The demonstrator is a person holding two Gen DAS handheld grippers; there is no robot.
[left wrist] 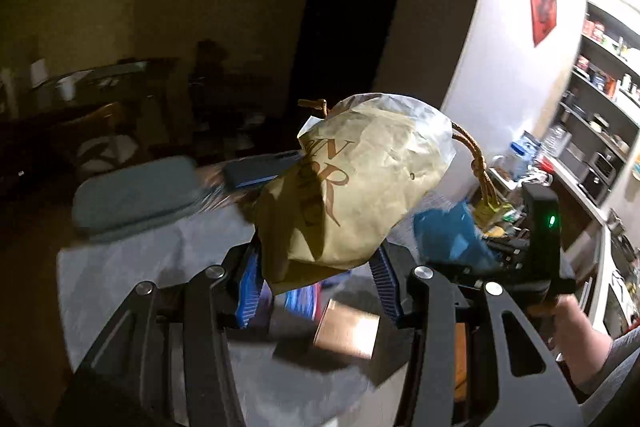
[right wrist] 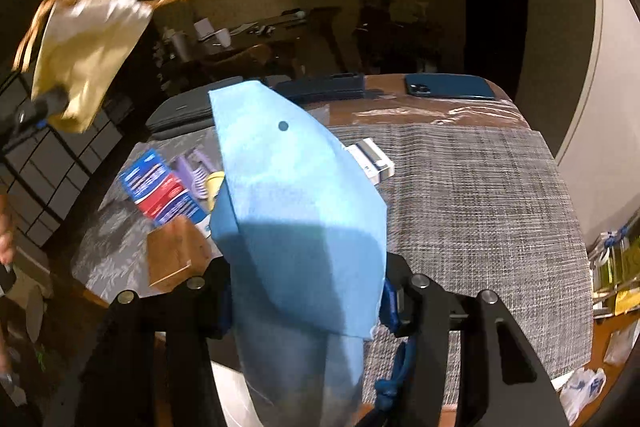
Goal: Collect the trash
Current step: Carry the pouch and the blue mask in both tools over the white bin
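My left gripper (left wrist: 316,283) is shut on the bottom of a crumpled beige paper bag (left wrist: 352,187) with gold lettering and brown rope handles, held up above the table. In the right wrist view that beige bag (right wrist: 84,51) is blurred at the upper left, with the left gripper (right wrist: 36,111) under it. My right gripper (right wrist: 308,301) is shut on a light blue paper bag (right wrist: 296,207) with a blue cord, which stands up between its fingers. The left wrist view shows the blue bag (left wrist: 448,235) and the right gripper's body (left wrist: 540,227) to the right, in a person's hand (left wrist: 576,331).
A table with a grey woven mat (right wrist: 480,207) carries a red and blue box (right wrist: 160,191), a small brown box (right wrist: 176,255), a purple comb (right wrist: 192,167), a white box (right wrist: 372,159), a phone (right wrist: 448,87) and a grey pouch (left wrist: 136,195). Kitchen shelves (left wrist: 600,107) stand at the right.
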